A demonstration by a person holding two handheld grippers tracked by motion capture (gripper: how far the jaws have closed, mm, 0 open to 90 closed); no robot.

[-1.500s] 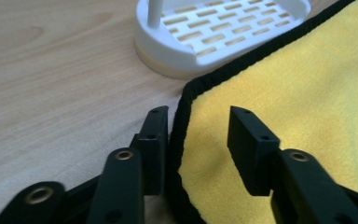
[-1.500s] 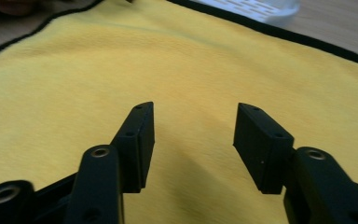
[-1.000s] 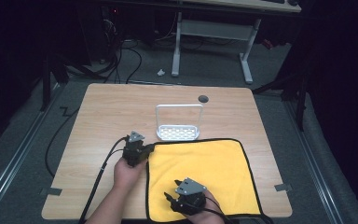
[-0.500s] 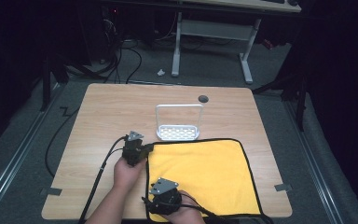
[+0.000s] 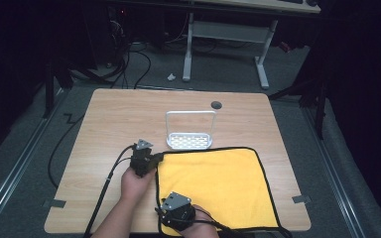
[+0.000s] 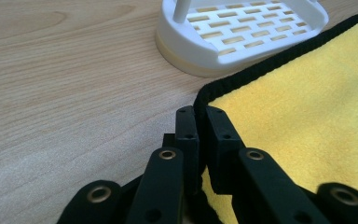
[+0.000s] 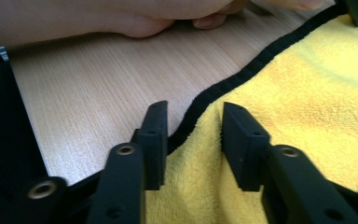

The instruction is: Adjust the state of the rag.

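High view: wooden worktop [image 5: 109, 129] on grey floor, dark room. One yellow cloth [image 5: 218, 183], flat at near right, long axis left-right; one white rack [image 5: 189, 141] behind. Left gripper [image 5: 151, 159], fingers clamped on cloth's far-left corner. Right gripper [image 5: 164, 218], fingers apart astride near-left edge.

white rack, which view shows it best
The high view: the whole white rack shows, upright handle and slotted base, touching the yellow cloth's far edge. The left gripper view gives a close look at its slotted base, handle cropped. The right gripper view looks elsewhere.
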